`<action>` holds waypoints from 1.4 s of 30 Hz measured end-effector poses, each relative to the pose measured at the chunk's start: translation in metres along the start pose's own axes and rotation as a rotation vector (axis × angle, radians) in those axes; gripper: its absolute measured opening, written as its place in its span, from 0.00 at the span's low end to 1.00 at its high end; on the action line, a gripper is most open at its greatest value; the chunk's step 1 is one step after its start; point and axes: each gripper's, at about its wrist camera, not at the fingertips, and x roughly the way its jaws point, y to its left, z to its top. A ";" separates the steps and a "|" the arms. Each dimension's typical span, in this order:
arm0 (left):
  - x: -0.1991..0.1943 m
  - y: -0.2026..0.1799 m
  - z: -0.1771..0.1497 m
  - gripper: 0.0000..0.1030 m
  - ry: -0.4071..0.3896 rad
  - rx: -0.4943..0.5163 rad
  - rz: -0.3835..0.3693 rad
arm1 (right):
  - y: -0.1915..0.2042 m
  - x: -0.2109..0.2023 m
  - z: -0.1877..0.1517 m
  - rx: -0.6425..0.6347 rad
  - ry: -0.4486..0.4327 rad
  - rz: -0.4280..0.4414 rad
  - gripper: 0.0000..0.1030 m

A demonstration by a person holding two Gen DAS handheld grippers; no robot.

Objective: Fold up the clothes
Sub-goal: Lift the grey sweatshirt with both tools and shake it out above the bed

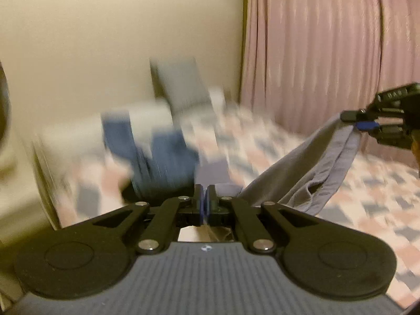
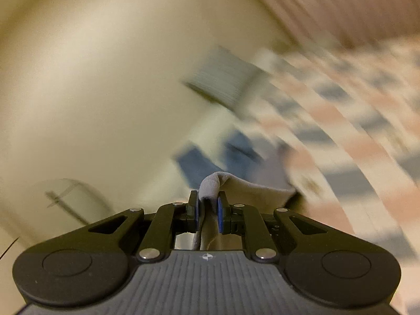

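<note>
We see left gripper [image 1: 204, 193] with jaws pressed together, thin edge of grey garment [image 1: 296, 168] pinched between pads. Right gripper [image 2: 208, 204] jaws narrow, clamping rolled hem of same garment [image 2: 210, 186]. Garment stretched between both, lifted above patterned bedspread [image 1: 367, 197]. Far left on bed: blurred blue clothes [image 1: 157, 157], grey pillow [image 1: 183, 86] against wall. Pink curtain [image 1: 328, 39] far right

Two grippers are in view, the left gripper [image 1: 204, 194] and the right gripper [image 1: 367, 123], sharing one grey garment [image 1: 294, 173]. On the one patterned bed [image 1: 367, 199] lies one blurred pile of blue and white clothes [image 1: 152, 147] and one grey pillow [image 1: 183, 89]. One pink curtain [image 1: 328, 47] hangs behind.
</note>
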 end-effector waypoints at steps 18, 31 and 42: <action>-0.110 -0.387 -0.360 0.00 0.855 -0.075 -0.229 | -0.434 -0.293 -0.165 0.230 0.571 -0.664 0.18; -0.036 -0.363 -0.401 0.33 0.864 -0.753 -0.233 | -0.516 -0.302 -0.215 0.618 0.326 -0.422 0.57; -0.036 -0.332 -0.455 0.39 0.805 -1.246 -0.153 | -0.550 -0.286 -0.242 0.940 0.206 -0.333 0.58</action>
